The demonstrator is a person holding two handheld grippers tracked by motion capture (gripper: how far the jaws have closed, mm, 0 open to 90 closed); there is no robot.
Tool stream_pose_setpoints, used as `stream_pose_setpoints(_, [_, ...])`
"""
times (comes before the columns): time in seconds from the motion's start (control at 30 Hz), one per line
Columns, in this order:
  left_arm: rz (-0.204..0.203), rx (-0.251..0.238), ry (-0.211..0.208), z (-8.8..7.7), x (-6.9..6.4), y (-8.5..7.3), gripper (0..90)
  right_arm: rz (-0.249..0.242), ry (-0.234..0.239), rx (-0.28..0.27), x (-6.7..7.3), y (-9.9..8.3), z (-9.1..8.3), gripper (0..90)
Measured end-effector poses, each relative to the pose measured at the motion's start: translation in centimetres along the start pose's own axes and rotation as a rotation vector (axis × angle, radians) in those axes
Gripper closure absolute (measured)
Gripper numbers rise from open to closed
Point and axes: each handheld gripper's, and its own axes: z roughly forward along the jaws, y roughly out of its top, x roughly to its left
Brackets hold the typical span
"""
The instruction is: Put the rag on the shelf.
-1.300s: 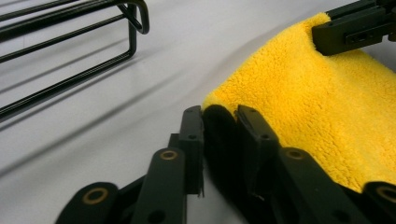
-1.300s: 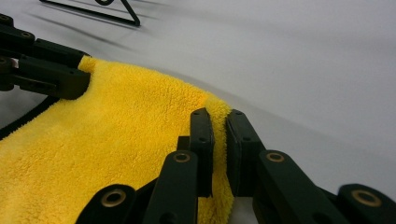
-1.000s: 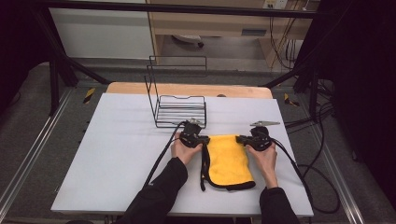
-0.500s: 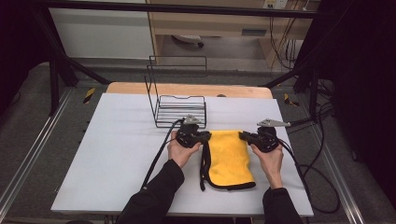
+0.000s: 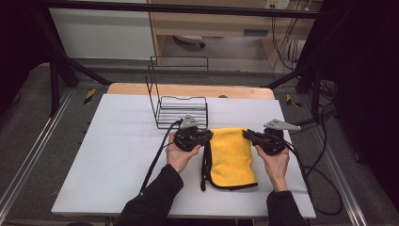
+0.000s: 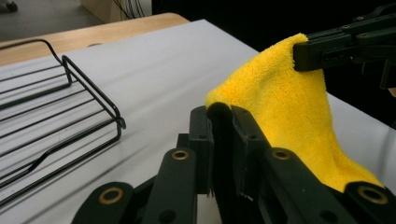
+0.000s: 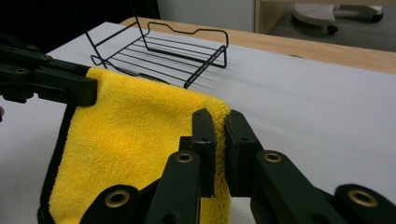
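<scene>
White laminate covers the one counter, a broad sheet laid over a wooden top whose far edge shows as a tan strip. One black wire rack stands on it toward the far side, a flat grid base with a tall wire back rising behind; from the left gripper view its rim lies off to the left, and from the right gripper view it sits beyond the cloth. One yellow cloth with a dark trimmed edge is stretched between the two tools, just in front of the rack: its far edge is lifted off the counter while its near end trails down onto the white surface between the person's two forearms. Two hands come in from the bottom, each carrying one set of tongs. The left tongs are closed tight on the cloth's far left corner, the yellow pile bunching out of the pinch. The right tongs are likewise clamped on the far right corner, with the fabric hanging away from them toward the other tool. Two black cables trail from the tools, one from each, across the counter and off its side.
</scene>
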Motion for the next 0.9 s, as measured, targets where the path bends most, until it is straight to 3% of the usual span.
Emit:
stream_pose_setpoints(0.53, [0.022, -0.118, 0.004, -2.7, -1.2, 1.3, 79.6, -0.055, -0.024, -0.117, 2.4, 2.0, -3.0, 84.3])
stream_pose_setpoints(0.9, [0.057, -0.2, 0.024, -5.1, -1.7, 2.6, 79.6, -0.102, -0.036, -0.188, 4.1, 3.5, -4.0, 84.5])
